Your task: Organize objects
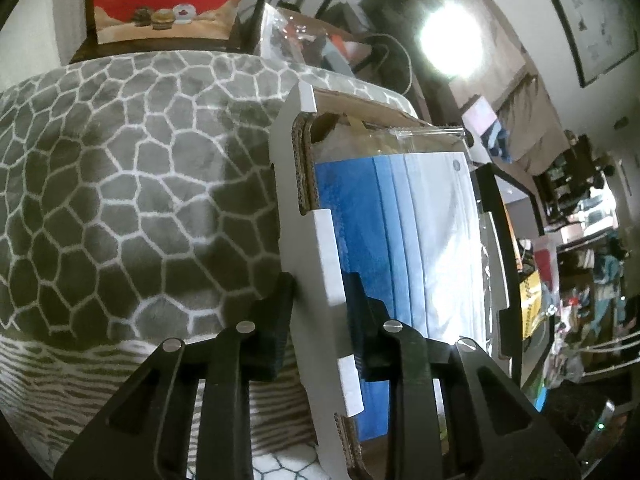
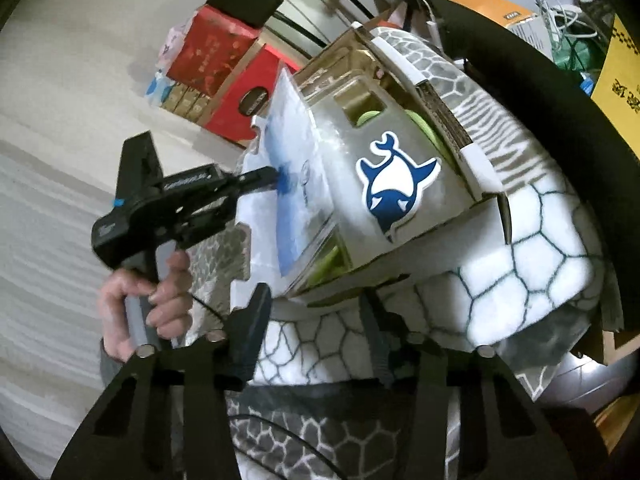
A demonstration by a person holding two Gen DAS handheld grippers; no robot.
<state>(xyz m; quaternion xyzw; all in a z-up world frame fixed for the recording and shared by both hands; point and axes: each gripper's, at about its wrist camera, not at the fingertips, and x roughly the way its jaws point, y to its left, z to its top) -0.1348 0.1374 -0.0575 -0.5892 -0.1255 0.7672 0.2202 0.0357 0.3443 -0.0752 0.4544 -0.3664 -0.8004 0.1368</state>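
A lived-in home: a patterned blanket (image 1: 120,184), curtains (image 1: 516,92) at a bright window, a framed picture (image 1: 592,12), gift boxes (image 2: 224,72) and cluttered shelves (image 1: 576,216).

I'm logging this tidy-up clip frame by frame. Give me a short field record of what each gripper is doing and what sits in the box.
surface: grey plush blanket with a white cell pattern
container: white corrugated cardboard box, open
contents: clear-wrapped pack of blue and white face masks; translucent plastic case with a blue whale sticker
left gripper: fingers astride the box's side wall, one outside, one inside
right gripper: jaws apart at the box's near edge, gripping nothing visible
background: red gift box marked COLLECTION
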